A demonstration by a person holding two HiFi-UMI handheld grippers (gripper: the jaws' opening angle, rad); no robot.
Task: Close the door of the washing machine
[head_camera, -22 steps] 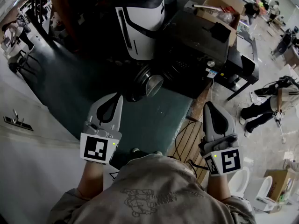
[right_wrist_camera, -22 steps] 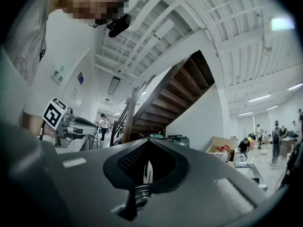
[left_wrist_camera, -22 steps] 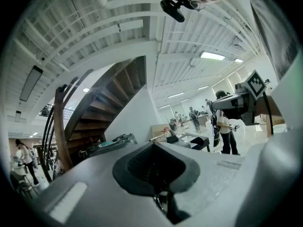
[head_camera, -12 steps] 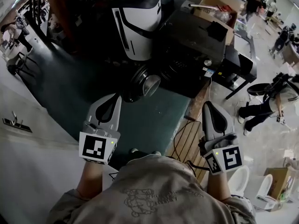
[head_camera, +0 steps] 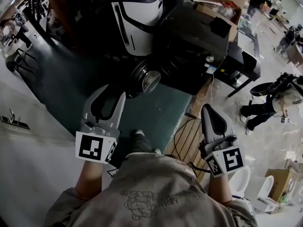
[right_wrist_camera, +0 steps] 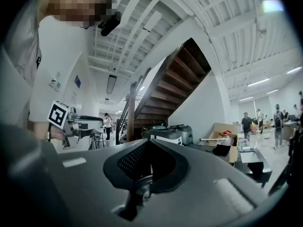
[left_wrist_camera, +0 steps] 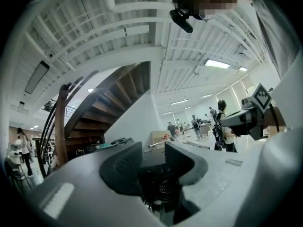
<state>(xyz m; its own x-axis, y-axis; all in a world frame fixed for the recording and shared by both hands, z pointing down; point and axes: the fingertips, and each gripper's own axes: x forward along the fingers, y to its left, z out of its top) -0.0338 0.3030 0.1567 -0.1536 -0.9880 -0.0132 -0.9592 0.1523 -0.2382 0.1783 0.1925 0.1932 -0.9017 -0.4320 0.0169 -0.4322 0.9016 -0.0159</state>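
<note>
The black washing machine (head_camera: 199, 41) stands ahead of me in the head view, seen from above. Its round door (head_camera: 147, 80), with a shiny glass bowl, hangs swung out from the front towards the green floor. My left gripper (head_camera: 108, 94) is held just short of the door, to its lower left, jaws open and empty. In the left gripper view the fingers (left_wrist_camera: 125, 167) stand apart with dark machine parts showing between them. My right gripper (head_camera: 209, 109) is shut and empty, lower right of the machine, over wooden slats. Its fingertips (right_wrist_camera: 147, 144) meet.
A white and black appliance (head_camera: 137, 20) stands left of the machine. A cardboard box (head_camera: 222, 4) with clutter sits behind it. A dark staircase (right_wrist_camera: 173, 89) rises at the back. A black stand (head_camera: 244, 65) and people (head_camera: 265, 105) are to the right.
My left gripper's jaws have spread from nearly shut to open. Both grippers and the view have shifted slightly nearer the machine, and a shoe now shows below the left gripper.
</note>
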